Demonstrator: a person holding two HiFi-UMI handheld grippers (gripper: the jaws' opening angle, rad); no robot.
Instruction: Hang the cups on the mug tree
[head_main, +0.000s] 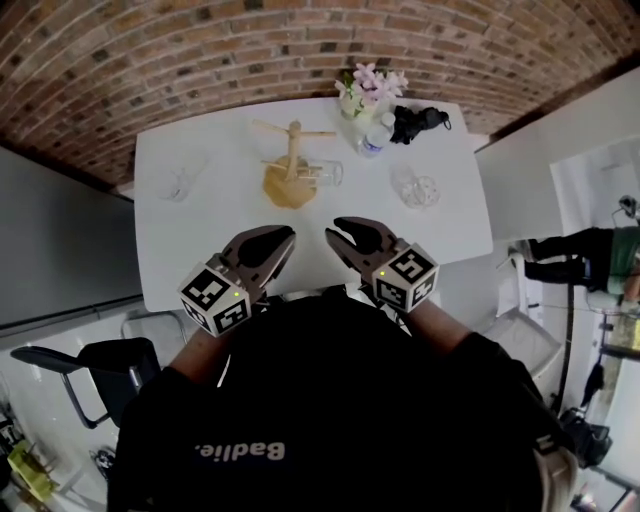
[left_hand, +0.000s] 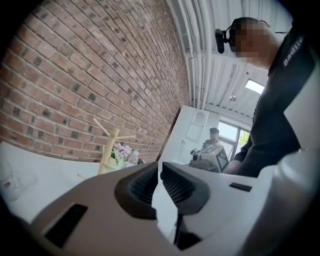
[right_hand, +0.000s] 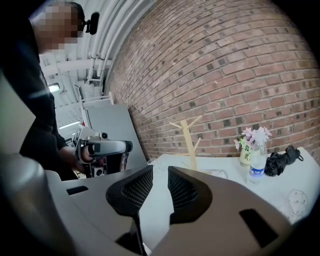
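left gripper (head_main: 285, 238): held out ahead of my chest, close to level, nose angled inward toward the other one.
left jaws: drawn together, tips as good as meeting; only a thin sliver shows between the ribbed pads (left_hand: 145, 187), and nothing sits in it.
right gripper (head_main: 335, 235): alongside, pointing forward and inward, nose dipped a little.
right jaws: a narrow gap runs from tip to base between them; nothing held.
spacing: the two sets of tips are near each other, not touching.
marker cubes (head_main: 215, 297): one behind each pair of jaws, close to my body.
forearms (head_main: 195, 360): bare below dark sleeves, running back from the cubes, elbows out.
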